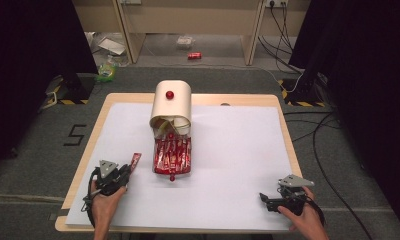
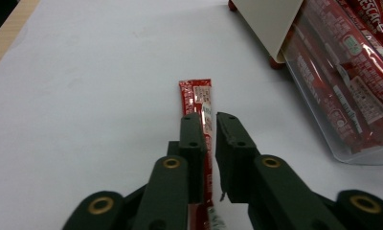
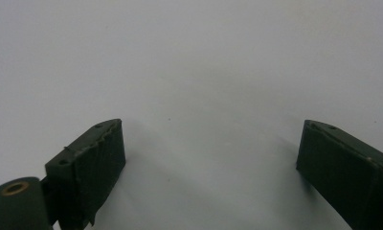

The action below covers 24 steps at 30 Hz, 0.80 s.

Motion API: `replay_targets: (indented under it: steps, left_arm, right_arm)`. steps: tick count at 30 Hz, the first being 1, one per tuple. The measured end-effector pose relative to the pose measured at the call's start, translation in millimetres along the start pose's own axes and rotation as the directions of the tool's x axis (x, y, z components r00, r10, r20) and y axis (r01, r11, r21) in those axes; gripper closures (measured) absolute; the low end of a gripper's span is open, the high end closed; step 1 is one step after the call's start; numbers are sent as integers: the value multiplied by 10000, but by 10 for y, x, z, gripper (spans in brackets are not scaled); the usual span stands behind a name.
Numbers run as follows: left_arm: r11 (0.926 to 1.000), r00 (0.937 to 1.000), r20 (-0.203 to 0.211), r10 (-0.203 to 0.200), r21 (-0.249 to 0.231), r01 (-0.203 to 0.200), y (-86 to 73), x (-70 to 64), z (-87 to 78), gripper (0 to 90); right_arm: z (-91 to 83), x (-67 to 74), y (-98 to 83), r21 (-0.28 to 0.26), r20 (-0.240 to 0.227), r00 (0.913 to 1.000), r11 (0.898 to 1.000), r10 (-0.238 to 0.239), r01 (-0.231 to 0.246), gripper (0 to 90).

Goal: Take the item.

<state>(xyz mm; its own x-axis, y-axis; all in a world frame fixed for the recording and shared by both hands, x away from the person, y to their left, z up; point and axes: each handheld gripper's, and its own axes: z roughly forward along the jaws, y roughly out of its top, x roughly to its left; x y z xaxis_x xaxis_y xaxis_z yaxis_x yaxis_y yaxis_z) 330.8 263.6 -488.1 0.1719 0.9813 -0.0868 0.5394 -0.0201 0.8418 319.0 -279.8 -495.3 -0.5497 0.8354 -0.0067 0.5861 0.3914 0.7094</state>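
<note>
Sachet [image 2: 200,115] near table's left edge [image 2: 7,33]

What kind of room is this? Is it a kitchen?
Probably not a kitchen; more likely a lab or recording room. Black curtains hang at the sides, cables trail over the carpet, and the table is covered in plain white paper.

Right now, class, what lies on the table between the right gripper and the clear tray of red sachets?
Nothing: in the high view only bare white sheet separates the right gripper from the clear tray.
</note>
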Motion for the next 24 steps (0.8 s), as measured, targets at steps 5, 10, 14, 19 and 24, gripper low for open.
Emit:
replay_targets:
  steps: [5,10,14,19,24]
  left_arm:
    - [9994,10000,-23,8,-351,-9,40,-18,-46,615]
    - [9988,9993,143,358,-333,-353,65,-49,-36,423]
    - [9982,9984,163,546,-239,-542,71,-74,-42,311]
    - [9968,9978,116,649,-473,-643,35,-88,-90,202]
    - [9958,9970,276,722,-588,-705,37,-103,-103,184]
  right_arm:
    - [0,0,0,-1,0,10000,10000,3,-3,98]
    - [1,0,0,-8,-1,10000,10000,14,-14,98]
    - [0,0,0,-2,-5,10000,10000,7,-7,98]
    - [1,0,-1,-13,-2,10000,10000,16,-16,98]
    - [1,0,-1,-13,-2,10000,10000,14,-14,98]
